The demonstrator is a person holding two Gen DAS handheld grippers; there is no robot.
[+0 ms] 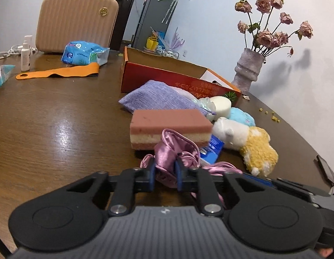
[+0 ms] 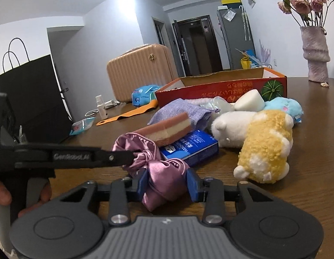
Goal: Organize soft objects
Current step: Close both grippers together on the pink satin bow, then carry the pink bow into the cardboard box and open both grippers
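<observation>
A pink satin cloth (image 1: 173, 149) lies bunched at the near end of a pile on the brown table (image 1: 59, 118). My left gripper (image 1: 165, 172) is shut on one fold of it. In the right wrist view, my right gripper (image 2: 167, 183) is shut on another bunch of the same satin cloth (image 2: 164, 177), its blue pads pressing both sides. The left gripper (image 2: 129, 158) reaches in there from the left. Behind the cloth sit a pink-and-cream sponge (image 1: 171, 125), a blue tissue pack (image 2: 190, 149), a purple pouch (image 1: 158, 97), a white-and-yellow plush (image 2: 264, 146) and a blue plush (image 1: 242, 117).
An open orange cardboard box (image 1: 167, 75) stands behind the pile. A vase of dried roses (image 1: 248, 71) is at the right, a beige suitcase (image 1: 76, 23) at the back. An orange strap (image 1: 59, 73), a spray bottle (image 1: 26, 51) and a phone (image 1: 326, 170) also lie here.
</observation>
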